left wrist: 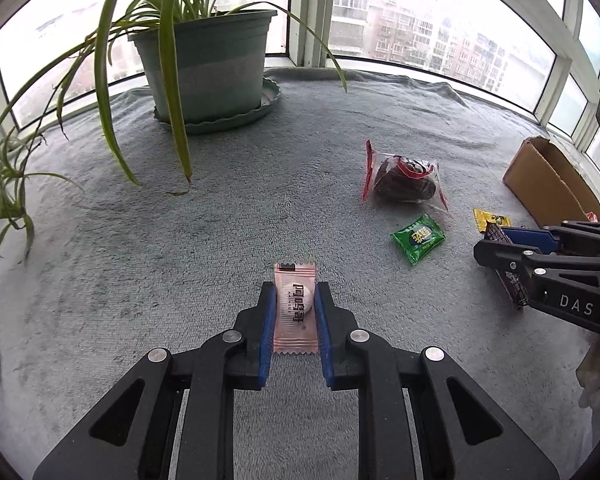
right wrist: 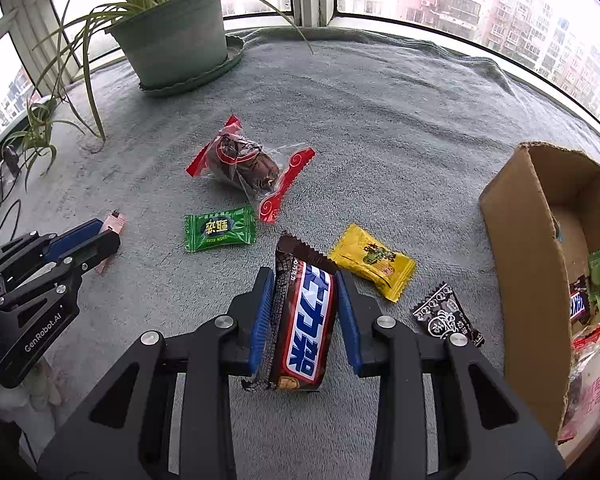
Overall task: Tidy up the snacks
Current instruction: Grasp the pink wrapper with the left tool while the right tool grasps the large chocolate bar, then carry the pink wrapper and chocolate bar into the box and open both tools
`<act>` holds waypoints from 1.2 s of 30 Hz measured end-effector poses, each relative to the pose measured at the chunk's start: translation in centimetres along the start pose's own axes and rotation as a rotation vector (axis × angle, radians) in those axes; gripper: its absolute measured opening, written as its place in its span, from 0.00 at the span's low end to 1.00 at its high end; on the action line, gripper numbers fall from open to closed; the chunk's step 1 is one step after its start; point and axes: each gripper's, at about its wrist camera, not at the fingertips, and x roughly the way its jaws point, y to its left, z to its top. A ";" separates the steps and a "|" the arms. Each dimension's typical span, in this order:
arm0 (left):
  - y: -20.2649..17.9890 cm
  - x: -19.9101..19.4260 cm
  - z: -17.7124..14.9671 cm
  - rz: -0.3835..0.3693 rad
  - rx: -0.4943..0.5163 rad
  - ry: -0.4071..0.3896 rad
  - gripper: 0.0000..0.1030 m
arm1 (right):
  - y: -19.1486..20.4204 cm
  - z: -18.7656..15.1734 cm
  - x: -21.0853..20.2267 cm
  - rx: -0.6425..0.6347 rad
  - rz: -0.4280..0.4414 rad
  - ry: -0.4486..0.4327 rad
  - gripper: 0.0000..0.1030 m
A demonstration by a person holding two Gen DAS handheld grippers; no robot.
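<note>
While both tools work over the grey cloth-covered bench (right wrist: pixel 380 120), the cardboard box (right wrist: pixel 532 264) at the right edge serves as landmark. Left hand-held gripper (left wrist: pixel 295 308) is far left of the box, its blue pads pressed on both long edges of the pink candy wrapper (left wrist: pixel 294 312), clamped on it; wrapper lies lengthwise between the fingers, its far end poking past the tips, whether lifted off the cloth cannot be told. Right hand-held gripper (right wrist: pixel 304 312) sits just left of the box, clamped on the brown Snickers bar (right wrist: pixel 306 316), which runs lengthwise between the pads with its crimped top end sticking out beyond the fingertips. Yellow candy (right wrist: pixel 372 262) lies on the cloth between that bar and the box, just beside the bar. Black patterned candy (right wrist: pixel 446 316) lies nearer the box's front wall, beside the right finger. Green candy (right wrist: pixel 219 229) is further left of the box, and the clear red-edged packet (right wrist: pixel 248 166) with a dark snack lies just beyond it. Inside the box several snacks already lie. Potted plant (right wrist: pixel 172 36) stands far from the box, at the window.
</note>
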 end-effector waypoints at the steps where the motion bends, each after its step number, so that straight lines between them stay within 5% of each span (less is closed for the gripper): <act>1: 0.1 -0.3 0.0 -0.004 -0.007 -0.006 0.17 | -0.2 -0.1 -0.3 0.007 0.007 -0.005 0.31; 17: -3.0 -5.5 1.8 -0.081 -0.016 -0.103 0.17 | -4.6 -1.2 -8.8 0.041 0.020 -0.139 0.31; 36: -15.8 -5.1 5.5 -0.238 0.078 -0.139 0.17 | -17.8 -4.2 -14.8 0.160 -0.124 -0.180 0.31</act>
